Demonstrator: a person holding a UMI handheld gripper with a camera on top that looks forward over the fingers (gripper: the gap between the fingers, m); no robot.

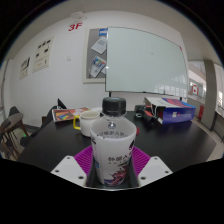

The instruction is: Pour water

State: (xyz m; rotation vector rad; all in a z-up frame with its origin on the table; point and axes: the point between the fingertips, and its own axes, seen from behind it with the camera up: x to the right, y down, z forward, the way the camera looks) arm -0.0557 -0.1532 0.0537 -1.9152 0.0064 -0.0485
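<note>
two magenta pads (141, 160) flank a white bottle (111, 150) with a black cap (114, 106), and both fingers press against its sides, so the gripper (110, 168) is clamped on the bottle, which stands upright and fills the space between them; its label carries dark print and a purple patch low down, too small to read. the bottle sits above the dark table (45, 145), and whether its base touches the surface cannot be told, since the fingers and the white finger mounts hide it. just beyond the bottle, a little to its left, stands a white cup (89, 122) with a yellow mug (78, 122) close against its far side; the cup is the nearest thing ahead. to the right and farther back lies a stack of boxes (168, 112) in red, white and blue, well apart from the bottle, with a small dark object between them. to the left of the mug some dark items and the back of a chair (12, 128) stand near the table's edge. open tabletop spreads on both sides of the fingers, wider on the right than toward the cup. behind the table rises a pale wall with a large whiteboard (148, 62), papers pinned at its left edge, and two posters (38, 58) farther left. the gripper points level across the table, straight toward the whiteboard
</note>
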